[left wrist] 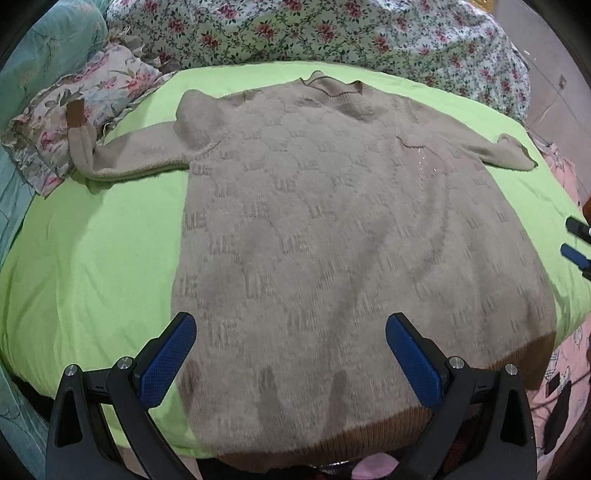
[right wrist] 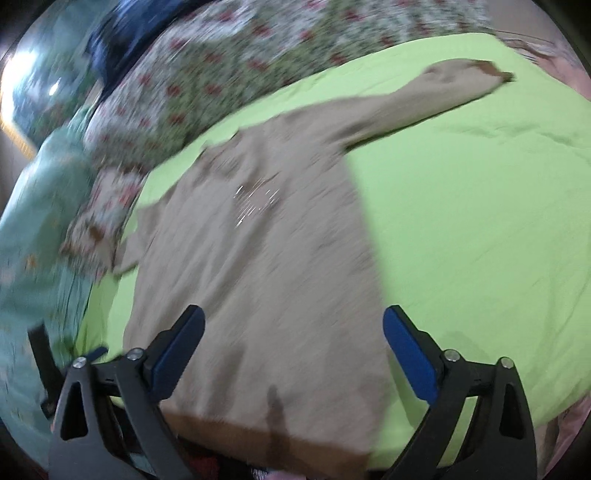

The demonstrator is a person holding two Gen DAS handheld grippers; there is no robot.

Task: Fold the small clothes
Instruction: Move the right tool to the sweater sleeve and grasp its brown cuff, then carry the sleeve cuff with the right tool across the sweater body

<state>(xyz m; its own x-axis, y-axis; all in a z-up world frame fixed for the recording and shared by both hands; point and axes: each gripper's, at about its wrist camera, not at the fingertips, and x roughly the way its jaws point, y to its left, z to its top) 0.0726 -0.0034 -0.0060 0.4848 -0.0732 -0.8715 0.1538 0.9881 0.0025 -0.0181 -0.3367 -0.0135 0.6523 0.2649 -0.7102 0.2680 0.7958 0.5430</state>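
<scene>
A beige knit sweater [left wrist: 332, 236] with a brown hem lies flat, front up, on a lime-green sheet [left wrist: 92, 258], collar at the far side. Its left sleeve [left wrist: 122, 158] stretches out onto a floral pillow; its right sleeve [left wrist: 509, 151] points right. My left gripper [left wrist: 291, 328] is open and empty, above the sweater's hem. My right gripper [right wrist: 293, 321] is open and empty, over the sweater's [right wrist: 258, 258] lower right part; that view is blurred. The right gripper's blue pads [left wrist: 576, 254] show at the right edge of the left wrist view.
A floral pillow [left wrist: 74, 118] lies at the left, a floral quilt [left wrist: 332, 33] along the back and a teal cover [left wrist: 48, 44] at the far left. Pink printed fabric [left wrist: 565, 387] lies at the right. Bare green sheet [right wrist: 480, 221] extends right of the sweater.
</scene>
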